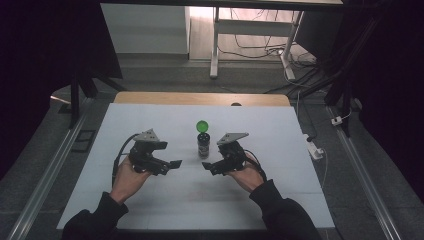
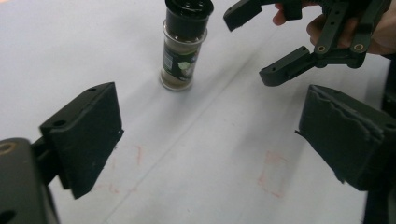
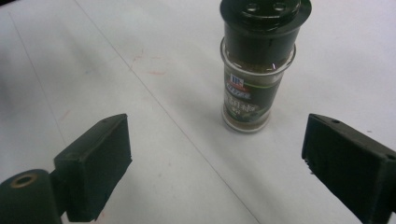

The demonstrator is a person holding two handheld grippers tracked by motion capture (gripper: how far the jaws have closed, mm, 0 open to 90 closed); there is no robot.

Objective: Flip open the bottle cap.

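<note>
- We see the spice jar (image 1: 203, 144) standing upright on the white tabletop (image 1: 150, 200), its green cap (image 1: 202, 125) just behind.
- Our left gripper (image 1: 172, 165) and right gripper (image 1: 207, 166) spread their jaws wide, gripping nothing, near the jar.

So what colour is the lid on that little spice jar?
Black, on the spice jar, clearest in the right gripper view.
</note>
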